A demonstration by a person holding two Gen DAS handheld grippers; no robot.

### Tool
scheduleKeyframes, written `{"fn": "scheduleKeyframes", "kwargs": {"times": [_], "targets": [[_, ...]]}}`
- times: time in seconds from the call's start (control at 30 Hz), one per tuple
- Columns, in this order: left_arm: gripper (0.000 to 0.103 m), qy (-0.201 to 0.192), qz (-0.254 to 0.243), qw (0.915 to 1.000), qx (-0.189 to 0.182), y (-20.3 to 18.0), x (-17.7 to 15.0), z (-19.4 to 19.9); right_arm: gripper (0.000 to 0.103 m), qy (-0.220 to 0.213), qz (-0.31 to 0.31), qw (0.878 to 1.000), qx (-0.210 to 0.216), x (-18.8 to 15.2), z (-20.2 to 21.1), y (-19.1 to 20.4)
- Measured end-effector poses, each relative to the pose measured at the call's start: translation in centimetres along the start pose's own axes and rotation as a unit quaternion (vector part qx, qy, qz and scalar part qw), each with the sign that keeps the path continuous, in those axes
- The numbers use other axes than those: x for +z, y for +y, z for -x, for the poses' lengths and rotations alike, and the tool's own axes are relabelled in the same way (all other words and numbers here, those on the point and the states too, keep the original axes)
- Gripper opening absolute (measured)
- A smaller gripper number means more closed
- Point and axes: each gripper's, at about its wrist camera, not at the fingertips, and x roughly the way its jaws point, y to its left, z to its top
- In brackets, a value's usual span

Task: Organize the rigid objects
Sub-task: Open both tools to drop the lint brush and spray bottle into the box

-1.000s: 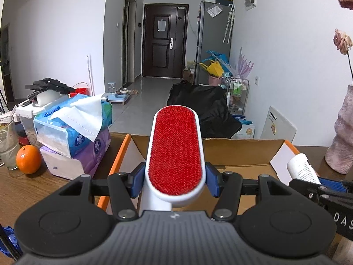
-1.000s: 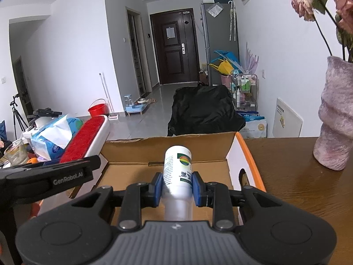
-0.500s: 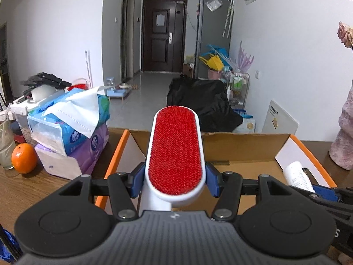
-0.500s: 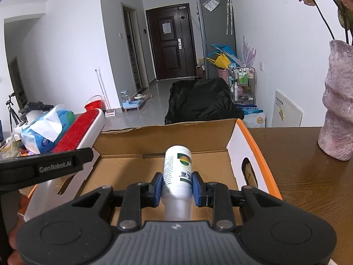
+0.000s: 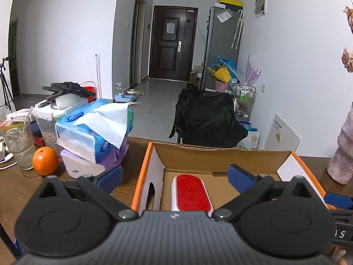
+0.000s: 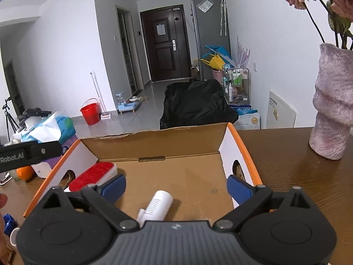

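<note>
A red-faced lint brush (image 5: 191,193) with a white body lies on the floor of the open cardboard box (image 5: 220,156), at its left side; it also shows in the right wrist view as the brush (image 6: 93,173). A white bottle (image 6: 157,206) lies on its side on the box floor (image 6: 187,176), near the front. My left gripper (image 5: 175,177) hangs above the brush, its jaws opening wide with nothing between the pads. My right gripper (image 6: 176,187) hovers over the bottle, jaws likewise opening, and grips nothing.
Stacked tissue packs (image 5: 97,141), an orange (image 5: 45,160) and a glass (image 5: 18,142) stand left of the box on the wooden table. A pink vase (image 6: 333,110) with flowers stands at the right. A black-covered chair (image 6: 196,103) is behind the box.
Both grippers went from shut to wide open. The lint brush dropped from the left jaws into the box, and the bottle fell from the right jaws onto the box floor.
</note>
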Motion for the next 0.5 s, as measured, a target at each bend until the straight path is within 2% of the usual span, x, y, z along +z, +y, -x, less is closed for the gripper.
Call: {"fn": "scheduleKeyframes", "kwargs": {"times": [0.5], "targets": [[0.103, -0.02, -0.026, 0.9993, -0.019, -0.4, -1.8, 5.0, 0.099, -0.036, 0.028, 0.999, -0.013, -0.9, 5.6, 1.0]]}}
